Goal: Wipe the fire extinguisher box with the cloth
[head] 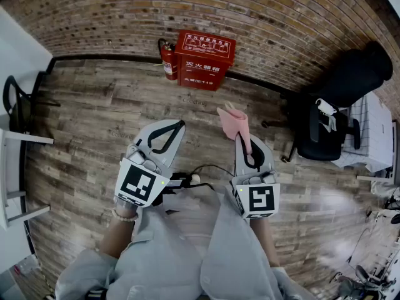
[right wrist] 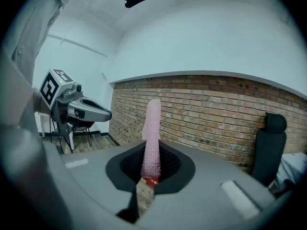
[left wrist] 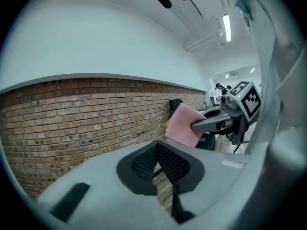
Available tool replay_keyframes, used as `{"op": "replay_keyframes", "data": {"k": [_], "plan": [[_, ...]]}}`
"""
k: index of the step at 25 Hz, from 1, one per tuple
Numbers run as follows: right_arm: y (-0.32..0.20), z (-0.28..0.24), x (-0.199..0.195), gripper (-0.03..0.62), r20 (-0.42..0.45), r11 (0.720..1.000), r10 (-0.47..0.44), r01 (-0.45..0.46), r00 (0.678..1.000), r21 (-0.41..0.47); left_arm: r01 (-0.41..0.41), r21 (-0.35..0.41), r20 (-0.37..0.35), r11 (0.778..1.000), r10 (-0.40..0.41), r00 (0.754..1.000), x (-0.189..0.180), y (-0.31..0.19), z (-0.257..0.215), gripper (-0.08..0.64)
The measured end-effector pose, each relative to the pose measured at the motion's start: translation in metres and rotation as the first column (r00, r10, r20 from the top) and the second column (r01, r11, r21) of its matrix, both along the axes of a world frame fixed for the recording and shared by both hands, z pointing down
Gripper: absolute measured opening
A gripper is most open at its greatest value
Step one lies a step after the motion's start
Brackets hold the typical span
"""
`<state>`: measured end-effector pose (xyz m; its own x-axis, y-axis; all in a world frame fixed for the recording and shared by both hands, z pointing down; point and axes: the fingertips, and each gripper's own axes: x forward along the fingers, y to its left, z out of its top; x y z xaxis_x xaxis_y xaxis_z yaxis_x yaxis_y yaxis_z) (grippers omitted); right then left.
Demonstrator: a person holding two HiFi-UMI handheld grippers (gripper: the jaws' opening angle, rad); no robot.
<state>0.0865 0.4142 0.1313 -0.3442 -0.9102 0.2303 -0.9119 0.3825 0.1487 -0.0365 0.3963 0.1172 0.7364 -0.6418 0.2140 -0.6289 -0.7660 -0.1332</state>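
The red fire extinguisher box (head: 205, 59) stands on the wooden floor against the brick wall, with a red extinguisher (head: 169, 60) at its left side. Both grippers are held well short of it. My right gripper (head: 244, 144) is shut on a pink cloth (head: 234, 122), which sticks up edge-on between the jaws in the right gripper view (right wrist: 152, 138). In the left gripper view the cloth (left wrist: 183, 124) shows flat at the tip of the right gripper (left wrist: 197, 125). My left gripper (head: 179, 125) is to its left, jaws shut with nothing in them (left wrist: 156, 158).
A black office chair (head: 331, 117) stands at the right near the wall, with a white checked surface (head: 375, 133) beyond it. A white desk (head: 12, 167) and a dark chair (head: 19, 102) are at the left. The brick wall (right wrist: 216, 114) runs behind everything.
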Motion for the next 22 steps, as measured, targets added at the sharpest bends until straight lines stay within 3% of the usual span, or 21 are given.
{"op": "replay_keyframes", "data": {"k": [12, 22], "plan": [[-0.004, 0.002, 0.007, 0.018, 0.003, 1.0, -0.012, 0.012, 1.0, -0.006, -0.002, 0.007, 0.013, 1.0, 0.002, 1.0, 0.009, -0.002, 0.0, -0.002], [-0.007, 0.002, 0.023, 0.019, 0.034, 0.999, -0.041, 0.041, 0.999, -0.007, 0.043, 0.004, 0.018, 0.999, -0.043, 0.999, 0.021, -0.003, 0.001, -0.002]]}}
